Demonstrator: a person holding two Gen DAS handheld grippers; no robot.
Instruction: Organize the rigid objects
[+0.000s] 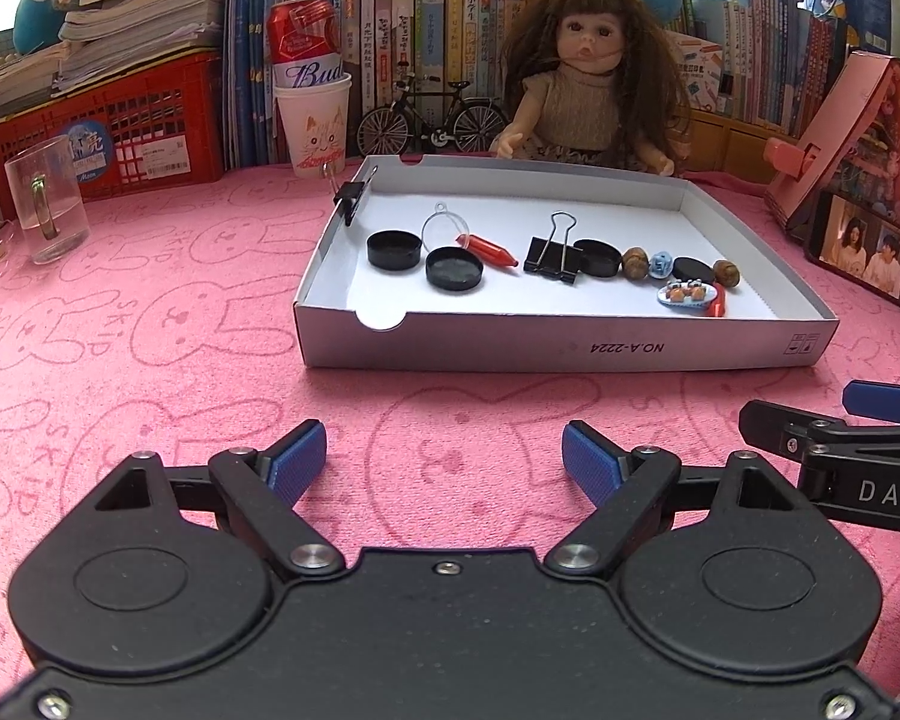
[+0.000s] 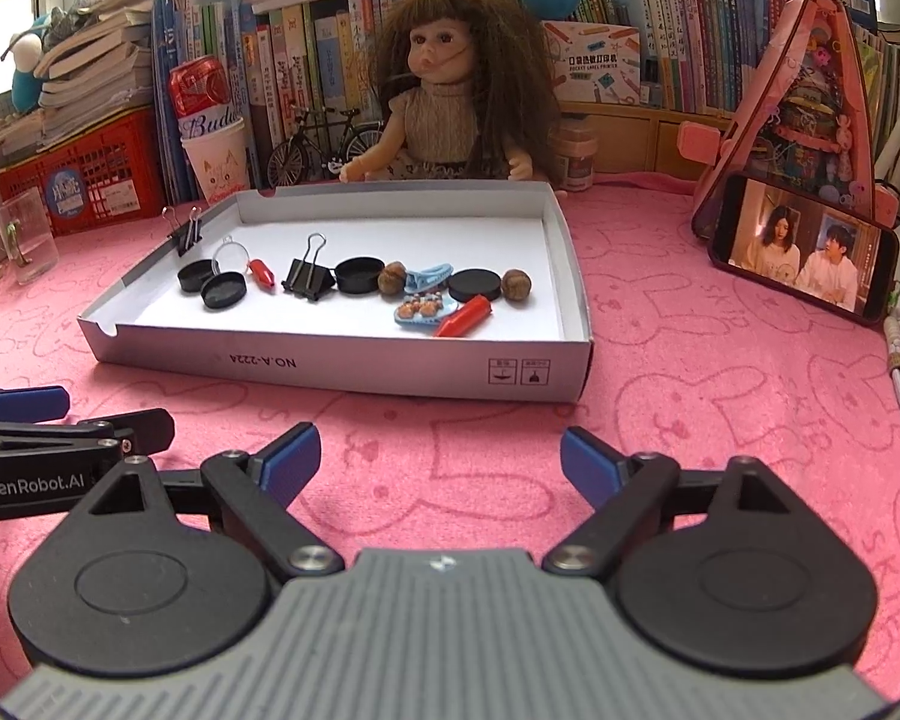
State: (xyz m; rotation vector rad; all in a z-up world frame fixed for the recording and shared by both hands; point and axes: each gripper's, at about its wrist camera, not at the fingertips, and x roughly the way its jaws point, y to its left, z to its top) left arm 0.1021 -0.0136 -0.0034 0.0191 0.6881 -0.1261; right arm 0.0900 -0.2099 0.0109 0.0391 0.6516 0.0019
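A shallow white box sits on the pink cloth. Inside lie black round caps, a black binder clip, red chili-shaped pieces, walnuts, a blue hair clip and a small blue plate charm. Another binder clip grips the box's left wall. My left gripper and right gripper are both open and empty, low over the cloth in front of the box.
A doll, a toy bicycle, a can in a paper cup, a red basket and books stand behind. A glass mug is at left, a phone at right.
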